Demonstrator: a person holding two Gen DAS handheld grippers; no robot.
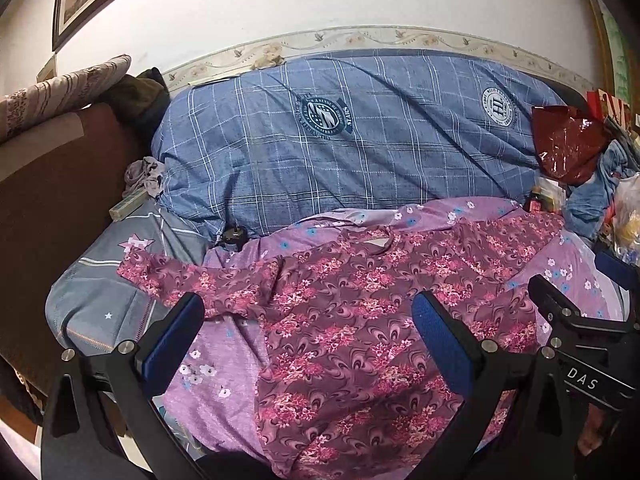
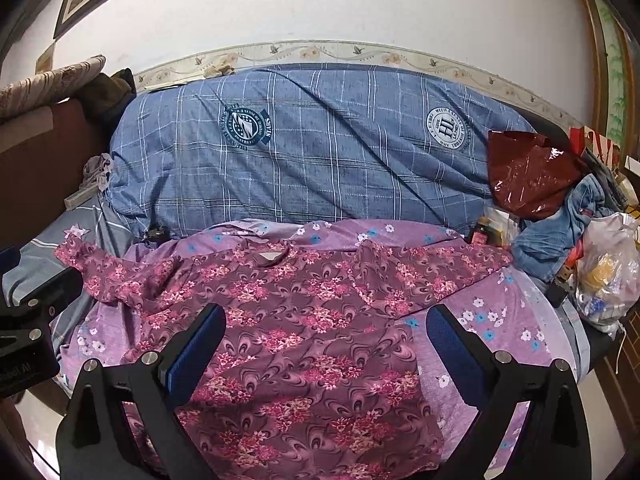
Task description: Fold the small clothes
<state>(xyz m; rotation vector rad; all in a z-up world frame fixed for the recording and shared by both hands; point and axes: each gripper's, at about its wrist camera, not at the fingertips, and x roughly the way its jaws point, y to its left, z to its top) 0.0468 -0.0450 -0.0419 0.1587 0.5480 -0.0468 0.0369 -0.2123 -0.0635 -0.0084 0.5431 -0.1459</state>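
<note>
1. At the far left a brown headboard (image 1: 48, 208) carries a patterned cushion (image 1: 60, 92), and below it lies a grey pillow with stars (image 1: 104, 300).
2. The left gripper (image 1: 308, 332) hangs above the bed with its blue-padded jaws spread wide and nothing between them. Its left pad sits over the shirt's left sleeve and the purple sheet beside it, its right pad over the shirt's body.
3. The floral shirt (image 1: 360, 320) lies face-up and spread flat on the purple flowered sheet (image 1: 212, 384). Its collar points toward the wall, its hem runs toward the cameras, and both sleeves are stretched sideways. The left sleeve reaches onto the grey pillow. Whether the pads touch the cloth cannot be told; they appear to hover above it.
4. Behind the shirt a blue checked duvet (image 1: 340, 152) with round crests lies bunched along the wall.
5. The right gripper (image 2: 326, 332) is likewise wide open and empty. In the right wrist view its left pad is over the middle of the shirt (image 2: 304, 344) and its right pad is over the bare sheet (image 2: 492, 320) just past the shirt's right side edge, below the right sleeve. That edge lies between the jaws.
6. Each gripper's black frame shows at the edge of the other's view, so the two are side by side.
7. At the far right a dark red plastic bag (image 2: 532, 176) rests on the duvet, with crumpled blue denim (image 2: 560, 232) and a clear plastic bag (image 2: 612, 264) beside it.
</note>
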